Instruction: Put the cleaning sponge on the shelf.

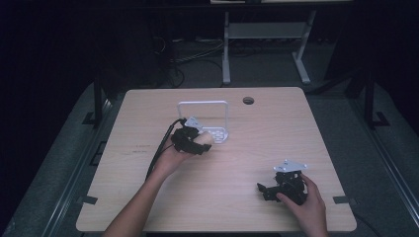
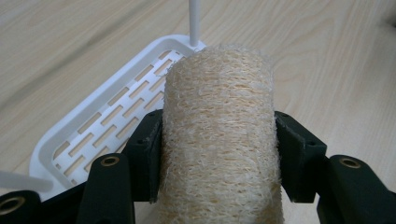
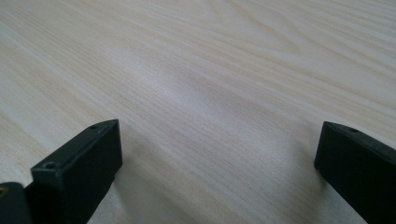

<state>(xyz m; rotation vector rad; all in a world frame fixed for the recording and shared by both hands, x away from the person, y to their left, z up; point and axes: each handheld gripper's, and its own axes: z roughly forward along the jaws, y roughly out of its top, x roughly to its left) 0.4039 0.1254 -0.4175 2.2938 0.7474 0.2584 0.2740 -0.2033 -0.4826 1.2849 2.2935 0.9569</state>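
The jaws of the left gripper [image 2: 219, 154] are clamping a pale loofah roll [image 2: 219, 135] from both sides, in the middle of the left gripper view; in the high view that gripper [image 1: 193, 140] is sitting just left of centre, beside the white slotted rack [image 1: 216, 133] with its tall wire handle. The jaws of the right gripper [image 3: 219, 163] are standing wide apart over bare bench [image 3: 210, 70], holding nothing, at the lower right of the high view [image 1: 281, 187]. The roll is hanging just short of the rack's tray. Judging from here, the soft fibres may be slipping in the grip, or the roll could be catching the rim and tipping the light rack, since nothing is steadying it
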